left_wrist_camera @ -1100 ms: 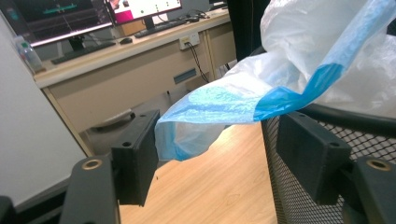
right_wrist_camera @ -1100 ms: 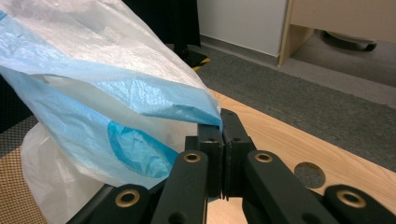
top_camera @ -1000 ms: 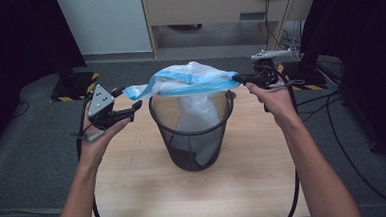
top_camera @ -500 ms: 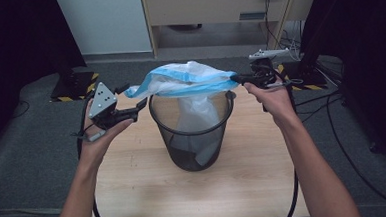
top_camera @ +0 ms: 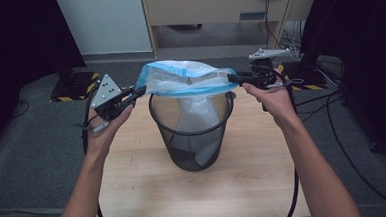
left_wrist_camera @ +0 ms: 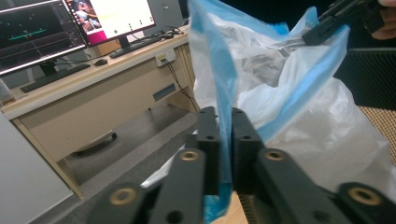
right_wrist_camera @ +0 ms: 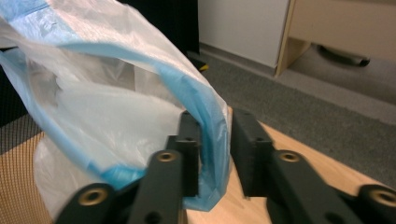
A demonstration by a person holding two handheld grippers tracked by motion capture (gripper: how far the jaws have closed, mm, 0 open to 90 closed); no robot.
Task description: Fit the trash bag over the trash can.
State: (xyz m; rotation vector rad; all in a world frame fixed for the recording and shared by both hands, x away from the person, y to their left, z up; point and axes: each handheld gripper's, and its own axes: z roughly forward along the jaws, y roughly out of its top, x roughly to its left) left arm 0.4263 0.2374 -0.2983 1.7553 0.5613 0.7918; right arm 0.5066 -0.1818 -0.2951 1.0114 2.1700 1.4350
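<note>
Stretching bin liner point(top_camera: 187, 79) over mesh bin point(top_camera: 192, 138), left gripper point(top_camera: 139, 93) pinching rim

Both forearms are bare, each hand carrying a black gripper, the left gripper point(top_camera: 139, 93) and right gripper point(top_camera: 232, 78) topped by grey three-cornered plates (brass-ringed screws at the knuckles), black cables trailing.

A translucent white bag point(top_camera: 189, 81) with a sky-blue rim band hangs over a black wire-mesh bin point(top_camera: 192, 133) on a pale wood-grain table point(top_camera: 150, 191). Black jaws on the left gripper point(top_camera: 139, 93) and right gripper point(top_camera: 232, 78), each topped by a grey plate. Grey carpet point(top_camera: 28, 162) and yellow-and-black hazard stripes point(top_camera: 63, 99) lie beyond, by a white cabinet point(top_camera: 101, 23) and beige desk point(top_camera: 210, 7).
</note>
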